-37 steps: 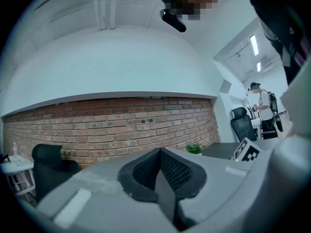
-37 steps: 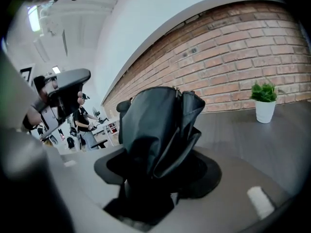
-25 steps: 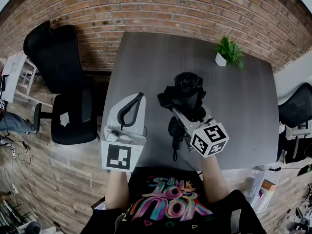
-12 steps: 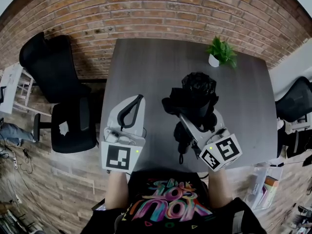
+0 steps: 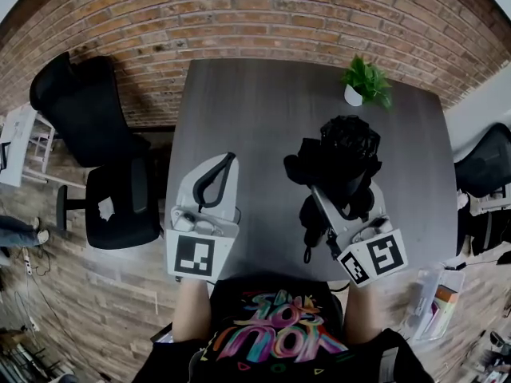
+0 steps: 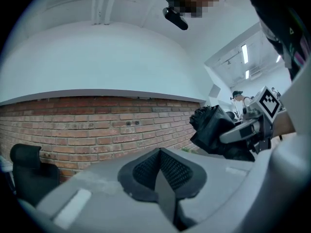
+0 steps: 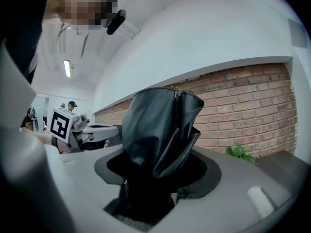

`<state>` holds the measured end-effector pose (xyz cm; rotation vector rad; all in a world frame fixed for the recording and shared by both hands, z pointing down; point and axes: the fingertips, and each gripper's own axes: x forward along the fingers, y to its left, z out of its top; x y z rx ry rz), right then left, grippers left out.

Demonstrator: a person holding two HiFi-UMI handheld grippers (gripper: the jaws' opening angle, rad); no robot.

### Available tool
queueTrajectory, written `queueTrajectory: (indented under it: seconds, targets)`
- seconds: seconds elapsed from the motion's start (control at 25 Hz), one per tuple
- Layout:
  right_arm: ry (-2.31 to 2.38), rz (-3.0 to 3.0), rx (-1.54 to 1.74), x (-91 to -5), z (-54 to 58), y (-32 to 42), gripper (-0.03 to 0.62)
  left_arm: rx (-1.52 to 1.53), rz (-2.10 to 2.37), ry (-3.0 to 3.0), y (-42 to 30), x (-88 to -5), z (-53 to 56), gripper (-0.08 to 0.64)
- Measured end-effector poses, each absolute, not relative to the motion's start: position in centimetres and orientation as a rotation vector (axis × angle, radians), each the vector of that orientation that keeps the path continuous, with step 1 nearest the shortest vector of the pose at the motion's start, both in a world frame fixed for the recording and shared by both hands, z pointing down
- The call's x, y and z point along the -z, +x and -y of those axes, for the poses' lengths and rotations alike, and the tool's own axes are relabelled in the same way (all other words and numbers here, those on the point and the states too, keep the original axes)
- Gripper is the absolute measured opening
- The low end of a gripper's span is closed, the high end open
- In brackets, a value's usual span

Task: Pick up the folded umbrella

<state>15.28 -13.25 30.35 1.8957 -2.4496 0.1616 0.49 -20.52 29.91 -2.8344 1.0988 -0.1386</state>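
We hold the black folded fabric umbrella in the right hand-held gripper, whose jaws clench around its middle, above the dark grey worktop; the left hand-held gripper is closed on nothing. We judge the umbrella light, with a stiff core under soft, slippery cloth, so a grip at the middle seems safe. Its long axis lies about level, with the bunched end toward the red brick wall and the thin black strap toward us.

The table is set before the brick wall. A potted plant is placed at its 1 o'clock corner, and a chair off it at 9 o'clock. The folded umbrella is held over 4 o'clock.
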Motion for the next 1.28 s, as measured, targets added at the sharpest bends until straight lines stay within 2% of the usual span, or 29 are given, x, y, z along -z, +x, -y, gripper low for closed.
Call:
queueTrajectory:
  seconds: [1.28]
  targets:
    - [1.923, 2.445, -0.123, -29.6, 13.8, 16.2, 0.268, 0.154, -1.119, -2.824, 0.4, -30.0, 20.7, 0.001]
